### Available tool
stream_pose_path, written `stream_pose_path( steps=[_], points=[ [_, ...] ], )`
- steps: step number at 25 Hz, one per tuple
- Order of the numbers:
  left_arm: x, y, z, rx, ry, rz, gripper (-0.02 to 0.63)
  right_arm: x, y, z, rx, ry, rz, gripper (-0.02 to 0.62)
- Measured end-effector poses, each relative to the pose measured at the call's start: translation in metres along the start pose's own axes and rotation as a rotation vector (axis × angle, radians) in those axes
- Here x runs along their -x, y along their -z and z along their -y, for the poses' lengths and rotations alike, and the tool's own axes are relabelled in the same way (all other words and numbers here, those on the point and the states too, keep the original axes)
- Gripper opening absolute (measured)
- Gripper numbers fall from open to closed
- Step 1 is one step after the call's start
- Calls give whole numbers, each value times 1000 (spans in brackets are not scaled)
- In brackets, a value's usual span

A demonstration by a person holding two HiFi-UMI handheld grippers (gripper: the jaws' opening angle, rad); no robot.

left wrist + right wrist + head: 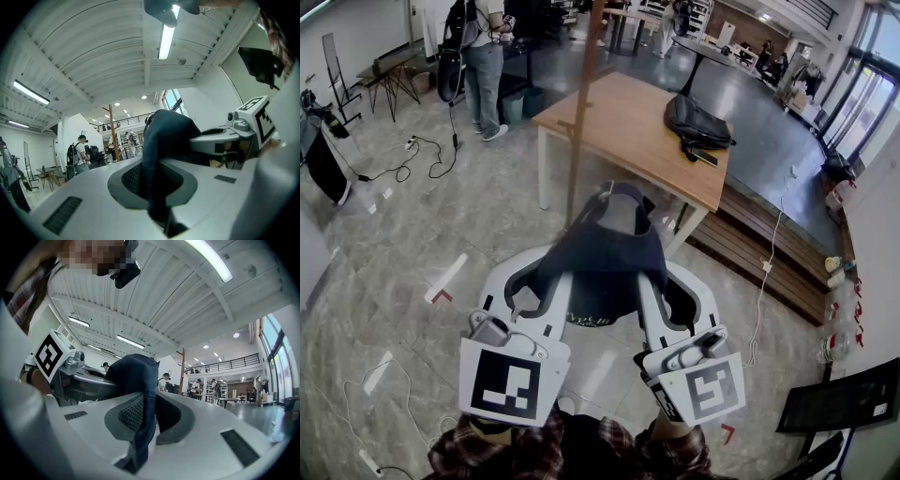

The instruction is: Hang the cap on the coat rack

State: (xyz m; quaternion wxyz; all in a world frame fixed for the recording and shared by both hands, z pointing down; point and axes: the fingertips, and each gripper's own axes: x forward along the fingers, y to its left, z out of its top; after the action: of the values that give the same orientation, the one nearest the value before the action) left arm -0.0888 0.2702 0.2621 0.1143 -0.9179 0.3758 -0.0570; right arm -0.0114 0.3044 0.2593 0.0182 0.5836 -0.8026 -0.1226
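A dark navy cap [602,255] hangs between my two grippers, above the floor and just in front of the coat rack's brown wooden pole [584,103]. My left gripper [532,281] is shut on the cap's left edge, with the fabric [166,140] pinched between its pads [136,180]. My right gripper [661,281] is shut on the right edge, where cloth [136,376] runs down through the jaws. The pole [112,133] stands ahead in the left gripper view, and it shows as a thin pole [182,371] in the right gripper view. The cap hides the pole's base.
A wooden table [623,141] with a black bag [697,120] stands right behind the pole. A person [484,66] stands at the far left near cables [431,155] on the floor. A low wooden platform [778,253] lies to the right.
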Motion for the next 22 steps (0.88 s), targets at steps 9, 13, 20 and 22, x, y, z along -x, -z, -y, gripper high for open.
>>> stream_pose_path(
  steps=[9, 13, 20, 22],
  points=[
    [-74, 21, -60, 11, 11, 10, 37, -86, 24, 34, -1, 22, -3, 38],
    [-122, 19, -98, 3, 33, 37, 37, -140, 26, 60, 10, 50, 5, 38],
    [-188, 29, -157, -6, 66, 58, 37, -219, 37, 89, 27, 91, 7, 38],
    [-203, 35, -170, -5, 79, 61, 37, -238, 43, 94, 27, 103, 3, 38]
  ],
)
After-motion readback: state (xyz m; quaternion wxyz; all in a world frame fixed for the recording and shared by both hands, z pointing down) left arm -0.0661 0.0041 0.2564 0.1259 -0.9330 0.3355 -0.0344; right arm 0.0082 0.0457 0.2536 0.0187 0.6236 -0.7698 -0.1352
